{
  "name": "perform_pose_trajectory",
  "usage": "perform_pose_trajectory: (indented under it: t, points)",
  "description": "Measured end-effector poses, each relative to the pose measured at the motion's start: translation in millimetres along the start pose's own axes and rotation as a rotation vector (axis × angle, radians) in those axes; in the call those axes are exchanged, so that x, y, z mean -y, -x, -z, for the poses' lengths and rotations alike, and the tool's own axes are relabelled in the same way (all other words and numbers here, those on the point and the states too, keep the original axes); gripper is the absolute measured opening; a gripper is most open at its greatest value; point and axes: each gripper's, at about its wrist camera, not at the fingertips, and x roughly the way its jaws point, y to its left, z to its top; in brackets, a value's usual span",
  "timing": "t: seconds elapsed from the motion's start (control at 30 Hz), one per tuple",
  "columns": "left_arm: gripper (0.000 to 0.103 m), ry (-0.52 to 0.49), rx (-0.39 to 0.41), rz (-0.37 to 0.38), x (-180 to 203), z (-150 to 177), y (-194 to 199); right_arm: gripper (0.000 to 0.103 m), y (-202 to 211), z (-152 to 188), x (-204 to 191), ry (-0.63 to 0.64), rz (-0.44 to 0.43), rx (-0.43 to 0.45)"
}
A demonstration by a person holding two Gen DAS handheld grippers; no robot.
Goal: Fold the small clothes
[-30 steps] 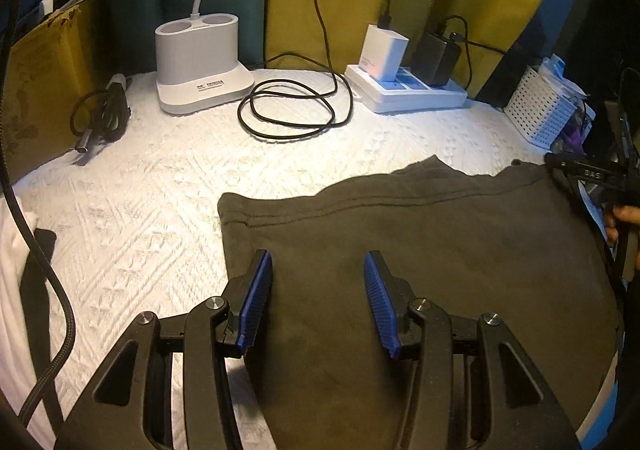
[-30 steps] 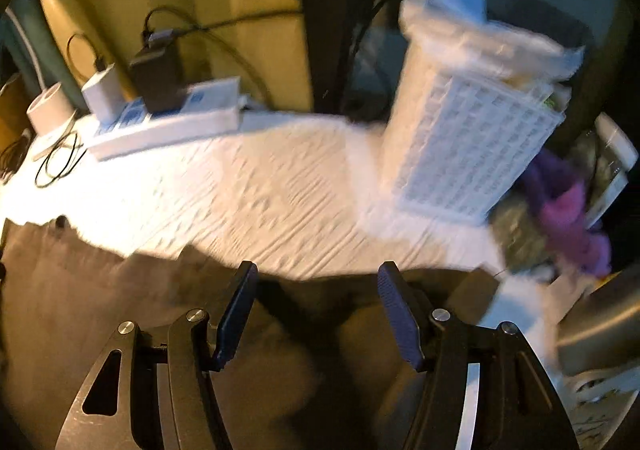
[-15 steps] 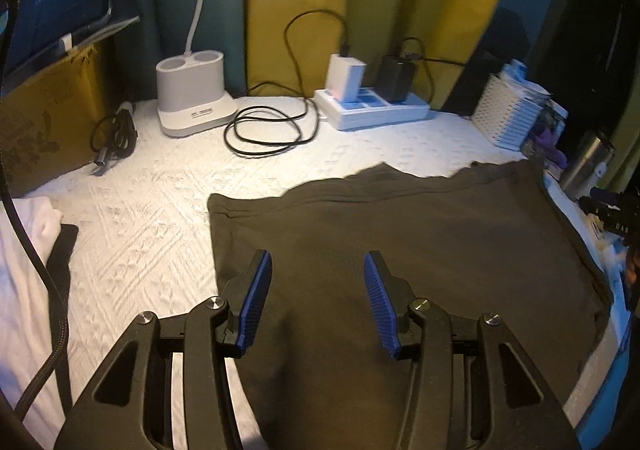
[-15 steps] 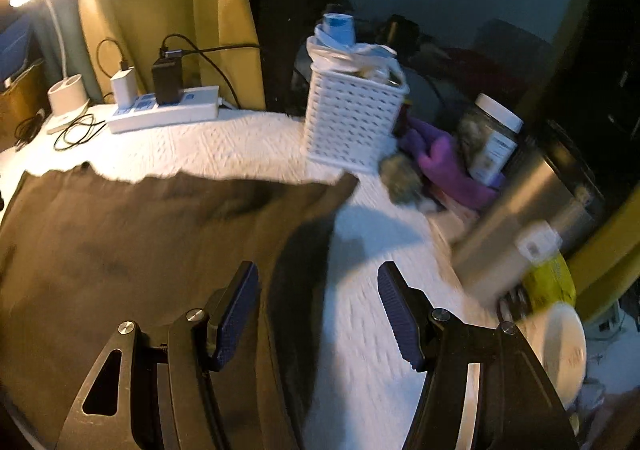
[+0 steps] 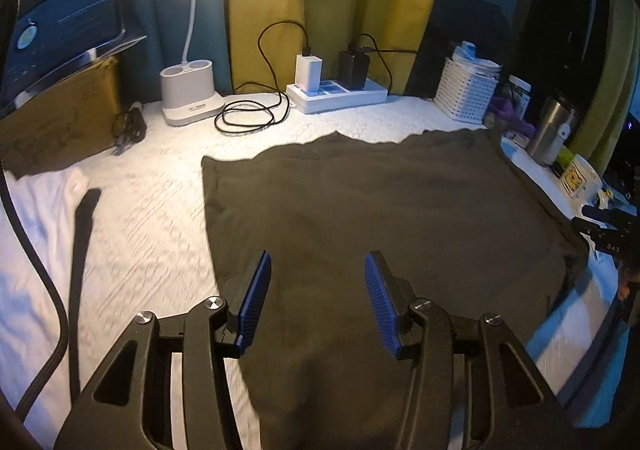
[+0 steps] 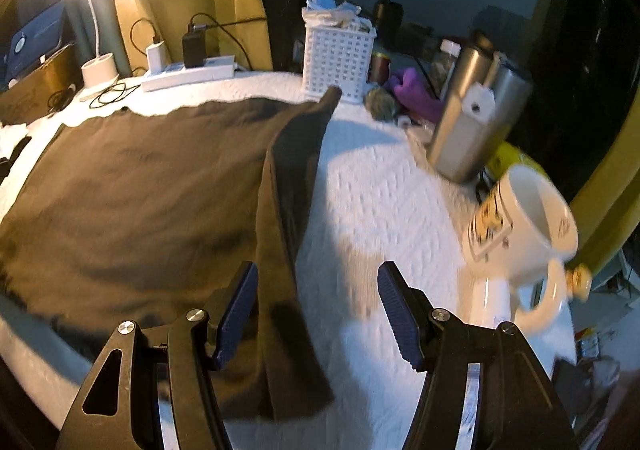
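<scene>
A dark olive-brown garment (image 5: 360,210) lies spread flat on the white textured cover (image 5: 152,218). My left gripper (image 5: 316,300) hovers above its near left part, jaws opening, nothing between the blue pads. In the right wrist view the same garment (image 6: 140,190) fills the left half, its right edge folded over in a long strip (image 6: 288,186). My right gripper (image 6: 316,310) hangs open above that strip's near end, its pads clear of the cloth. The right gripper's black tip (image 5: 608,230) shows at the right edge of the left wrist view.
Behind the garment stand a white lamp base (image 5: 190,94), a coiled black cable (image 5: 250,116), a power strip with chargers (image 5: 338,92) and a white basket (image 6: 336,58). On the right are a steel tumbler (image 6: 468,122) and a white mug (image 6: 520,226). White cloth (image 5: 36,218) lies left.
Both grippers pulled back toward the near side, so more of the garment shows. The left jaws stand wider than before. The right view swung from the basket to the garment's right edge.
</scene>
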Motion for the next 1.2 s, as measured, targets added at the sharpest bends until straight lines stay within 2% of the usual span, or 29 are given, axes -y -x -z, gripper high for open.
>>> perform_pose_trajectory:
  t: [0.03, 0.07, 0.1, 0.23, 0.3, 0.47, 0.73, 0.87, 0.97, 1.03, 1.07, 1.13, 1.17, 1.2]
  points:
    - [0.061, 0.002, 0.002, 0.001, -1, 5, 4, 0.061, 1, 5, 2, -0.008, -0.007, -0.002]
    - [0.066, 0.007, 0.005, 0.004, -2, 12, 9, 0.046, 1, 10, 5, -0.021, -0.022, -0.006]
    - [0.067, 0.01, 0.005, 0.009, -3, 18, 13, 0.034, 1, 13, 6, -0.03, -0.033, -0.008]
    - [0.067, 0.038, -0.009, 0.024, -10, 45, 29, 0.032, 8, 27, 11, -0.049, -0.09, 0.014]
    - [0.067, 0.052, -0.007, 0.034, -13, 56, 35, 0.031, 10, 30, 11, -0.041, -0.091, 0.024]
    - [0.067, 0.026, 0.006, 0.068, -10, 78, 46, 0.031, 15, 30, 12, -0.063, -0.115, 0.049]
    - [0.067, -0.02, 0.004, 0.068, -7, 93, 38, 0.031, 10, 34, 5, -0.068, -0.147, 0.042]
    - [0.067, -0.03, -0.007, 0.037, -8, 101, 25, 0.031, 2, 36, 12, -0.112, -0.201, 0.041]
    - [0.066, -0.021, -0.014, 0.054, -9, 104, 19, 0.031, -4, 37, 18, -0.152, -0.22, 0.03]
    - [0.055, -0.025, -0.001, 0.068, -9, 104, 19, 0.032, -8, 38, 21, -0.167, -0.237, 0.024]
    - [0.043, -0.028, -0.007, 0.086, -8, 104, 18, 0.032, -9, 38, 21, -0.161, -0.241, 0.021]
    - [0.03, -0.027, -0.014, 0.104, -6, 104, 17, 0.036, -12, 38, 17, -0.138, -0.233, 0.019]
    - [0.017, -0.035, -0.015, 0.106, -5, 104, 17, 0.046, -14, 37, 15, -0.13, -0.227, 0.022]
    - [0.014, -0.046, -0.018, 0.111, -3, 104, 18, 0.049, -17, 36, 14, -0.128, -0.229, 0.02]
